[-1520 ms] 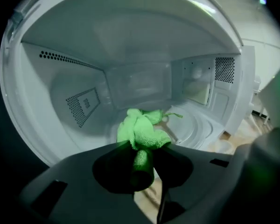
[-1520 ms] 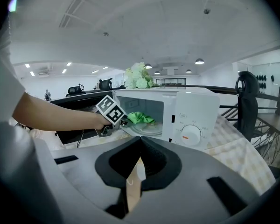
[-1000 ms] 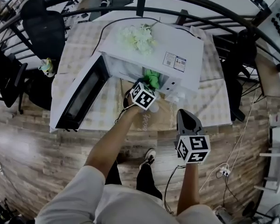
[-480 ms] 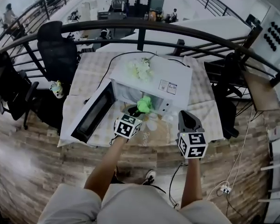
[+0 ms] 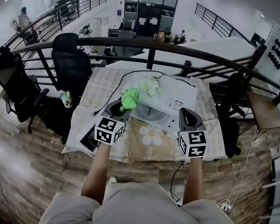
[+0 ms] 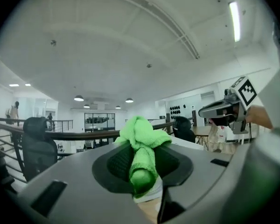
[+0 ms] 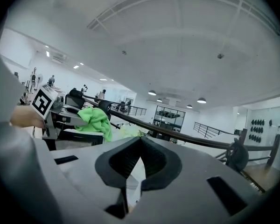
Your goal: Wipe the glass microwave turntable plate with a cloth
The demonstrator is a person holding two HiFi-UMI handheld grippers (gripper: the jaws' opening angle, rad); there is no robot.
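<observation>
Table (image 5: 95,90) by railing, microwave (image 5: 175,97) on it, plate (image 5: 151,112) at its front. Left tongs (image 6: 142,178) clamped on green cloth (image 6: 141,136), held up near plate. Right tongs (image 7: 136,157) pressed together, empty.

The left tool (image 5: 122,107) and right tool (image 5: 187,111) are grey moulded shells with black ribbed pads (image 7: 123,160) at their far ends. Each carries a white cube (image 5: 192,143) printed with black square markers. The person wears a pale beige short-sleeved top (image 5: 130,202).
</observation>
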